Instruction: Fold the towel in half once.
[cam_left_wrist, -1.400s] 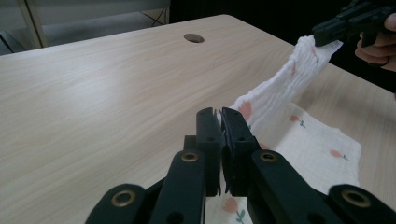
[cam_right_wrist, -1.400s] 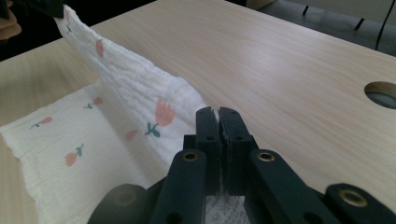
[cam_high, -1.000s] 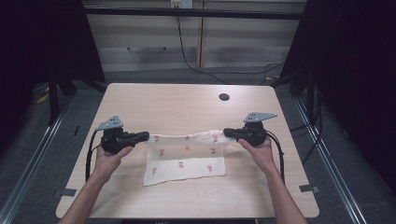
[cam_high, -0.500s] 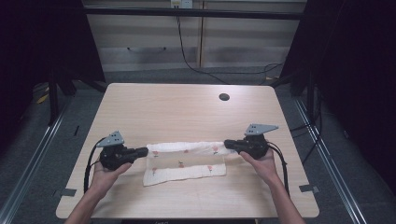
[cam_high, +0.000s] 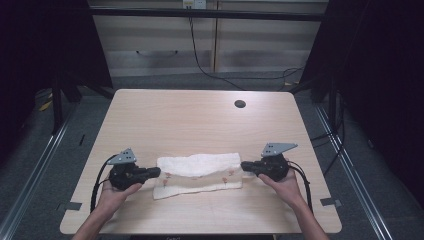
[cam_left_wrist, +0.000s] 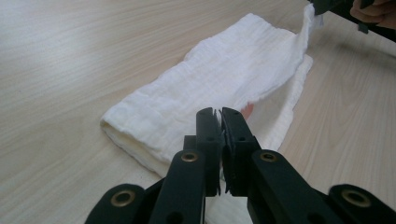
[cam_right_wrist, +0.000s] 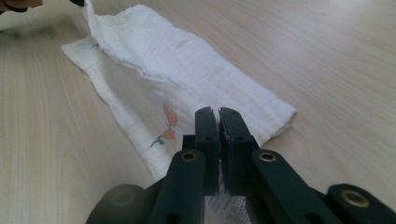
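Both tongs are clamped on the white cloth (cam_high: 199, 171), the left gripper (cam_high: 156, 172) pinching one end corner and the right gripper (cam_high: 244, 166) the other, so the folded layer spans between them over the table (cam_high: 200, 120). Both hands sit low, level, jaws pointing inward toward each other.

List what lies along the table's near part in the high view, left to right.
Left gripper → cloth → right gripper
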